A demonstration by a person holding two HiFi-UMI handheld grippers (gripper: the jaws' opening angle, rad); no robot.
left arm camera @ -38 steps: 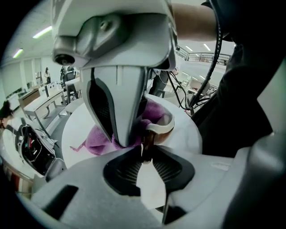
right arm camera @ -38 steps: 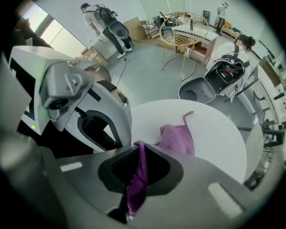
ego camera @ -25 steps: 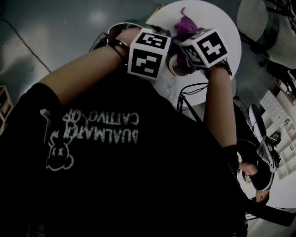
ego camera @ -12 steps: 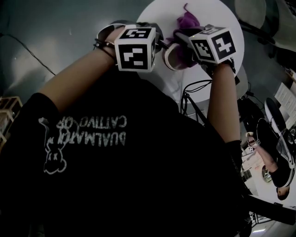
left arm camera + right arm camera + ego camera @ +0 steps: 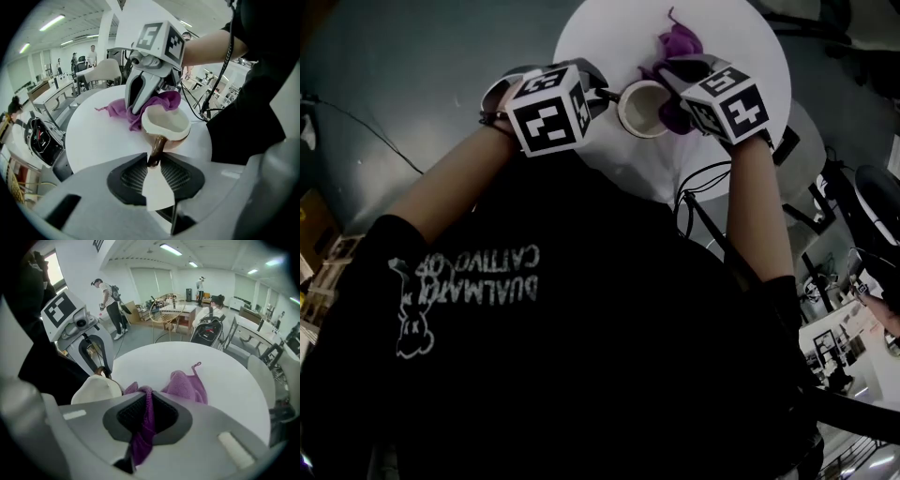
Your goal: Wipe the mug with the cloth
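1. The left gripper point(image 5: 153, 165) is clamped on the brown handle point(image 5: 156, 147) of the mug point(image 5: 168, 124). The jaws pinch the handle's loop from both sides.
2. Seen from over the person's shoulder, the handle points to 9 o'clock, into the left gripper, so the line from handle to body runs 9 to 3. The cream mouth faces up and tips a little toward the person. I cannot tell whether its base rests on the table.
3. The right gripper point(image 5: 146, 414) is clenched on a fold of the purple cloth point(image 5: 185, 385), which runs down between its pads. This gripper sits at the mug's 2 o'clock, just beside the rim.
4. The rest of the cloth is bunched on the table from the mug's far side toward 12 o'clock, touching the mug. Its hanging loop point(image 5: 197, 365) is at the far end.
5. The mug is over the near half of the round white table point(image 5: 741, 47). The edge at 6 o'clock is just beside the person's black shirt point(image 5: 581, 356).
6. Bare tabletop lies at 10 o'clock and from 1 to 3 o'clock of the mug. A chair point(image 5: 260, 376) stands close to the table's rim on the right.
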